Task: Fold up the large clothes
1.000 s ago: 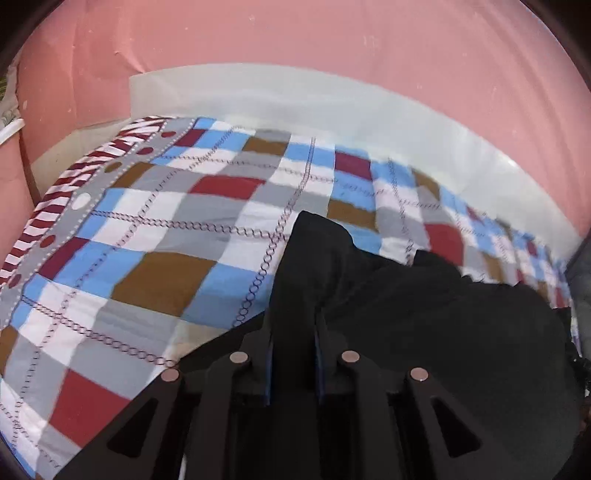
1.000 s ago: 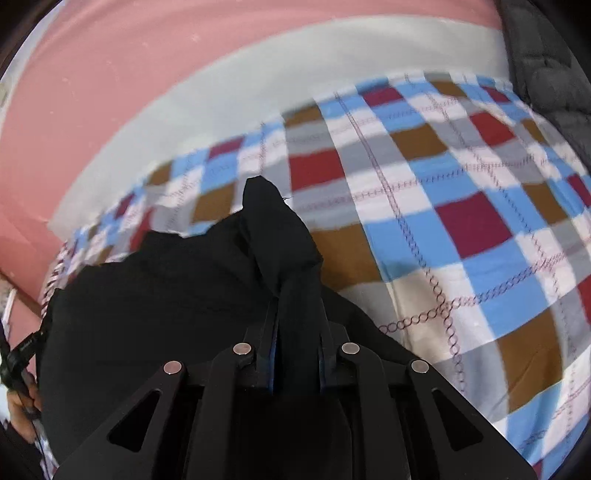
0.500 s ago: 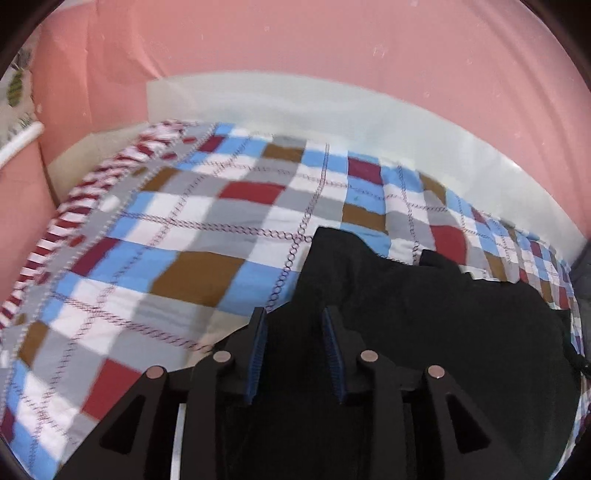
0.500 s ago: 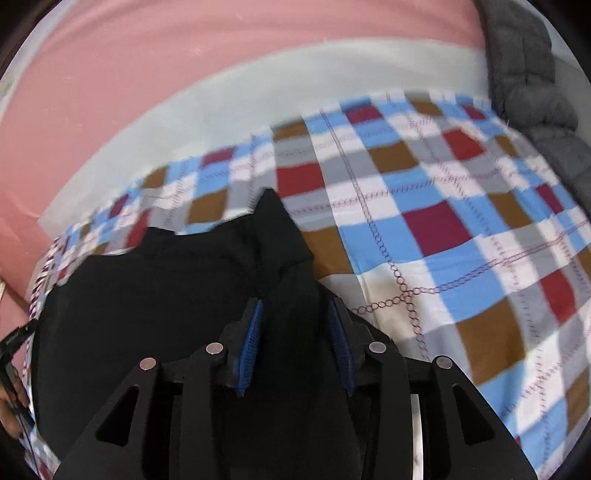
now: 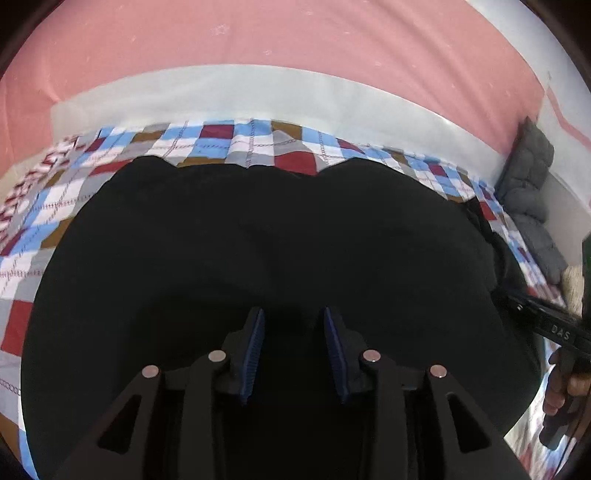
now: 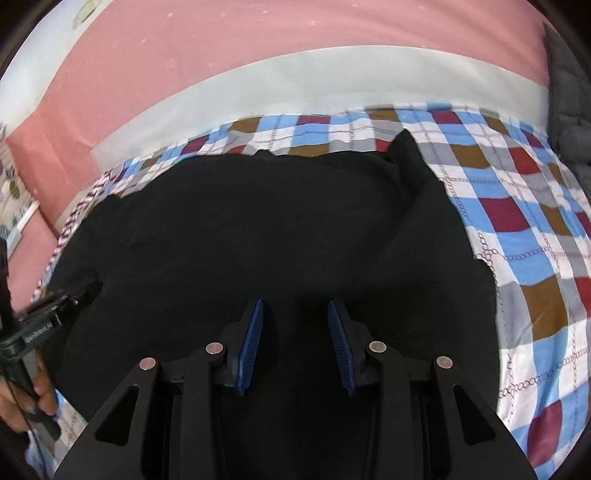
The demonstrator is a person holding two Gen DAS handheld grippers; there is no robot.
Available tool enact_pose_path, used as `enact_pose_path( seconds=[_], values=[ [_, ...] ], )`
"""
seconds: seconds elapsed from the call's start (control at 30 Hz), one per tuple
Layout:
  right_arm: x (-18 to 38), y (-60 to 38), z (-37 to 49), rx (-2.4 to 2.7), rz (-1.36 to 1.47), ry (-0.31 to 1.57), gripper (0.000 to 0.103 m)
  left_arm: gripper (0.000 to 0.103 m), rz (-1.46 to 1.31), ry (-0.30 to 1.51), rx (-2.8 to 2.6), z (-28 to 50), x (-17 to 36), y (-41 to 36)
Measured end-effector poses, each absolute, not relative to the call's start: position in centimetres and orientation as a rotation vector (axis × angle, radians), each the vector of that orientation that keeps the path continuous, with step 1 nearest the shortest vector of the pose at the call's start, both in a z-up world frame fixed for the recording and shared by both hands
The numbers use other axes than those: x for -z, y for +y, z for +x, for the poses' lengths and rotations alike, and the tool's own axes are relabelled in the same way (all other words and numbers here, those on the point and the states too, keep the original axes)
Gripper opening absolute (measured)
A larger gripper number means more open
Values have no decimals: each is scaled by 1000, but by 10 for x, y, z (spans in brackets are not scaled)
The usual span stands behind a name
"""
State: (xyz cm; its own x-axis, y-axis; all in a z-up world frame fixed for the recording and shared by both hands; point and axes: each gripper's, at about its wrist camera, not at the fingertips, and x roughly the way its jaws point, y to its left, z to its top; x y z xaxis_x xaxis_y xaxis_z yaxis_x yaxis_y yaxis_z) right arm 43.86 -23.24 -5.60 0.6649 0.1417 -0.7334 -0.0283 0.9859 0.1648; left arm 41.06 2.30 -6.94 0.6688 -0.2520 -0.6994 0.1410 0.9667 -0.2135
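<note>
A large black garment (image 5: 280,240) lies spread flat on a checked bedsheet (image 5: 291,142), and it also fills the right wrist view (image 6: 258,229). My left gripper (image 5: 294,314) is open and empty, its blue pads (image 5: 255,347) hovering over the garment's near part. My right gripper (image 6: 295,306) is open and empty too, over the near part of the cloth. The right gripper's body shows at the right edge of the left wrist view (image 5: 554,328). The left gripper's body shows at the left edge of the right wrist view (image 6: 40,317).
The sheet (image 6: 517,206) is checked in blue, red, brown, grey and white. A pale band (image 5: 258,96) and a pink wall (image 5: 258,33) run along the far side. A dark grey quilted item (image 5: 532,199) lies at the far right.
Both grippers opened and let go of the black cloth they pinched a second ago. They pulled back, and the garment now lies spread on the bed.
</note>
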Motion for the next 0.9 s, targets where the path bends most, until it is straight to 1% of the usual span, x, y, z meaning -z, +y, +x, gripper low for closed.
enact_pose_path(
  seconds=[0.1, 0.17, 0.23, 0.47, 0.53, 0.57, 0.6, 0.63, 0.7, 0.83, 0.9],
  values=[
    [49, -245, 426, -91, 166, 831, 38, 37, -155, 824, 200, 406, 63, 37],
    [46, -256, 414, -91, 197, 821, 41, 37, -155, 827, 178, 398, 61, 52],
    [47, -270, 395, -62, 221, 811, 56, 37, -163, 828, 143, 384, 61, 67],
    [62, -301, 343, 15, 303, 851, 57, 37, -185, 836, 28, 320, 63, 114],
    [67, -310, 332, 33, 337, 876, 58, 40, -204, 840, 11, 304, 66, 126],
    [70, -315, 327, 43, 365, 888, 59, 44, -222, 844, -3, 298, 68, 133],
    [73, -320, 322, 47, 394, 894, 64, 48, -245, 850, -23, 291, 70, 139],
    [77, -327, 317, 51, 435, 900, 68, 49, -274, 857, -37, 286, 73, 146],
    [84, -334, 310, 51, 495, 911, 68, 53, -331, 873, -55, 278, 79, 158],
    [97, -344, 306, 17, 599, 934, 69, 56, -413, 928, -66, 280, 94, 171],
    [101, -346, 307, 3, 627, 936, 71, 64, -431, 929, -62, 283, 97, 176]
  ],
)
